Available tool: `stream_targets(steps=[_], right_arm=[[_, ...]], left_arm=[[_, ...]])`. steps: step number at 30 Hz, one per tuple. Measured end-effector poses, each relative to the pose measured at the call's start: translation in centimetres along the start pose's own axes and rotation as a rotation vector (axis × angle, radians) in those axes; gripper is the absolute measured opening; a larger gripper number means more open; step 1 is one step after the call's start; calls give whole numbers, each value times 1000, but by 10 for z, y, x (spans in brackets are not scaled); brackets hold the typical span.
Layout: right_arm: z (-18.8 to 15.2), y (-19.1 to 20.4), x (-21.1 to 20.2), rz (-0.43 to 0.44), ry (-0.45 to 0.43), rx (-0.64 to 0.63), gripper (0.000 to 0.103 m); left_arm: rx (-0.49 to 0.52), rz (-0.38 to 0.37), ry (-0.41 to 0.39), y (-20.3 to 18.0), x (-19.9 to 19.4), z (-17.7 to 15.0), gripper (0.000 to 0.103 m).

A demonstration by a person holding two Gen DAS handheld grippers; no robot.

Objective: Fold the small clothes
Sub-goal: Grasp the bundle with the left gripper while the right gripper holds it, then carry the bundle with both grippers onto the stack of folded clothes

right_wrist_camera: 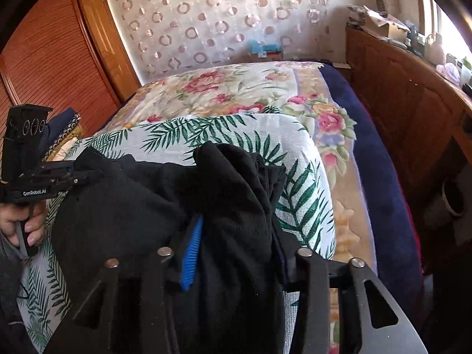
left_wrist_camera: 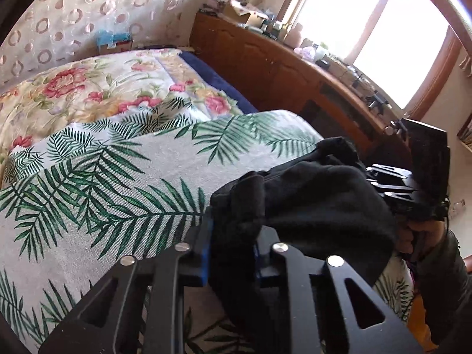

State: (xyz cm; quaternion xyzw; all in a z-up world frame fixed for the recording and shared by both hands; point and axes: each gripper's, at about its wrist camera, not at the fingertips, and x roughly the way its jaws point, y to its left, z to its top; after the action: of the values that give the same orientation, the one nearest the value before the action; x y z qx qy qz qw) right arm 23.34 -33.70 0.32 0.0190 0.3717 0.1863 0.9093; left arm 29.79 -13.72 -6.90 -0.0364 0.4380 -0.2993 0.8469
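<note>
- The crumpled black knit garment [right_wrist_camera: 141, 206] lies at the near edge of the palm-leaf printed white cloth [left_wrist_camera: 103, 183] spread over the bed.
- The left gripper [left_wrist_camera: 233, 253] is clenched on its left end, fabric bunched between the blue pads.
- The right gripper [right_wrist_camera: 236, 253] grasps the right end likewise.
- Risk: each bite likely holds several layers, so lifting may drag a wad, not an edge.
- Uneven pulling could slip the fabric free.
</note>
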Motion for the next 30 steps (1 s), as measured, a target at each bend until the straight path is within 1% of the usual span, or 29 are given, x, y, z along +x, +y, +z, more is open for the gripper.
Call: stream_targets(steps=[2, 4, 5, 8, 11, 17, 20, 22, 26, 29, 30], right_arm=[[0, 3, -5, 2, -13, -22, 23], [0, 9, -14, -14, -55, -41, 21], [2, 12, -21, -18, -86, -51, 21], [12, 26, -47, 14, -181, -59, 20], [23, 53, -63, 48, -246, -110, 19], [62, 121, -70, 166, -322, -232, 19], [89, 160, -62, 221, -340, -313, 19], [108, 187, -55, 260, -347, -361, 19], [150, 249, -32, 323, -345, -464, 19], [178, 293, -9, 355, -329, -532, 19], [189, 302, 2, 365, -320, -548, 19]], left_arm=[[8, -8, -47, -5, -17, -2, 19], [-2, -28, -97, -8, -40, -4, 19], [-5, -36, -110, -9, -51, -6, 18], [2, -20, -193, -16, -94, -18, 18], [-13, 11, -272, -11, -137, -31, 18], [-68, 129, -411, 22, -222, -56, 18], [-97, 208, -470, 43, -261, -73, 18], [-134, 262, -507, 62, -285, -88, 18], [-226, 340, -562, 98, -317, -114, 18], [-276, 402, -586, 121, -329, -131, 18], [-304, 418, -596, 131, -333, -140, 18]])
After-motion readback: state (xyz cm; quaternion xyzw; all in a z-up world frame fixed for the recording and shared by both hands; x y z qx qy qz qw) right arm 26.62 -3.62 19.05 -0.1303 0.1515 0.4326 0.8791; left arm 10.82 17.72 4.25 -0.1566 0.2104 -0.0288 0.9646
